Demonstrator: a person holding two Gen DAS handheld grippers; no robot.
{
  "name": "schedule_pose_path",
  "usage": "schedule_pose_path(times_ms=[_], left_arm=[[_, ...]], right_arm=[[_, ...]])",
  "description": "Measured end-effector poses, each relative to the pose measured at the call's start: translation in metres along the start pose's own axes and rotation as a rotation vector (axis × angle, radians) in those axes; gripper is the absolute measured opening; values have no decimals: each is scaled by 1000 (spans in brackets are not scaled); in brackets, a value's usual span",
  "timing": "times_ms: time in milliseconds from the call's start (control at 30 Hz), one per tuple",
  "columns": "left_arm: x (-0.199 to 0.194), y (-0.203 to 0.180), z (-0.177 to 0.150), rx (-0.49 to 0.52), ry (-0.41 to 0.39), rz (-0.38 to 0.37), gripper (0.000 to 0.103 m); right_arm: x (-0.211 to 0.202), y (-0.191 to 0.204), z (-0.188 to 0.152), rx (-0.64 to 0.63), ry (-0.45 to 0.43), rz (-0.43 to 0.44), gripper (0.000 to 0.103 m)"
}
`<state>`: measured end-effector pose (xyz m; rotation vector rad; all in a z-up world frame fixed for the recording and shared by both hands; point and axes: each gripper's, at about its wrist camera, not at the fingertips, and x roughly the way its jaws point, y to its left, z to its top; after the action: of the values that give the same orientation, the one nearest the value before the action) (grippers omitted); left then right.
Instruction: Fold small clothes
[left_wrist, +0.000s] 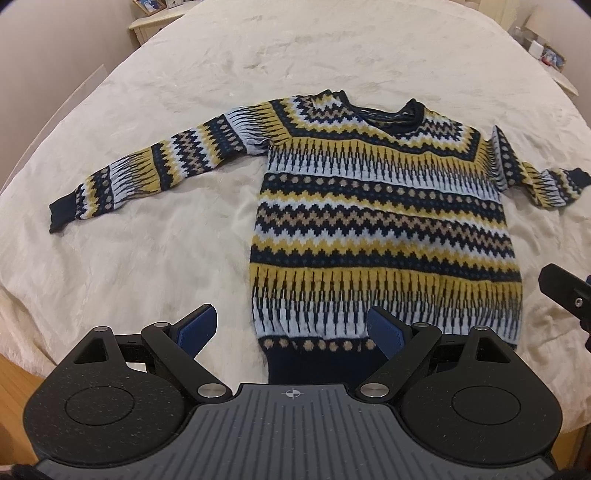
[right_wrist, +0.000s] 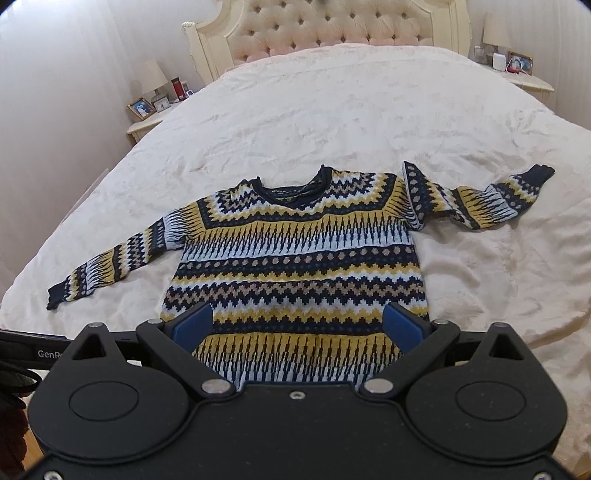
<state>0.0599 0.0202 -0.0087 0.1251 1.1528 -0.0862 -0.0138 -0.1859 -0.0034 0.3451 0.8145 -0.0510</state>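
A small knitted sweater (left_wrist: 380, 229) with navy, yellow, white and tan bands lies flat, front up, on a cream bed cover (left_wrist: 147, 258); it also shows in the right wrist view (right_wrist: 295, 266). Its left sleeve (left_wrist: 147, 170) stretches out to the left. Its right sleeve (right_wrist: 476, 199) is bent near the shoulder. My left gripper (left_wrist: 291, 328) is open and empty, above the sweater's lower left hem. My right gripper (right_wrist: 297, 325) is open and empty, above the sweater's lower body. Part of the right gripper (left_wrist: 565, 291) shows at the left wrist view's right edge.
A tufted headboard (right_wrist: 332, 26) stands at the bed's far end. Nightstands with lamps and photo frames stand at the left (right_wrist: 151, 107) and right (right_wrist: 517, 66). The bed's near left edge meets wooden floor (left_wrist: 14, 387).
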Motion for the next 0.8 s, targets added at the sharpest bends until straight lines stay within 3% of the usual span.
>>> schedule_pose_path(times_ms=[467,667,800], left_arm=[[32,-2,46,11,12,-39,88],[32,0,69,-15,-122,-97,88],[30,-4,84,22,-231,-113,88]], right_arm=[[43,-8,27,42,44,-28,99],[57,-15,42,80,25,-36,99],[61,-27,50,156,-28,-25,99]])
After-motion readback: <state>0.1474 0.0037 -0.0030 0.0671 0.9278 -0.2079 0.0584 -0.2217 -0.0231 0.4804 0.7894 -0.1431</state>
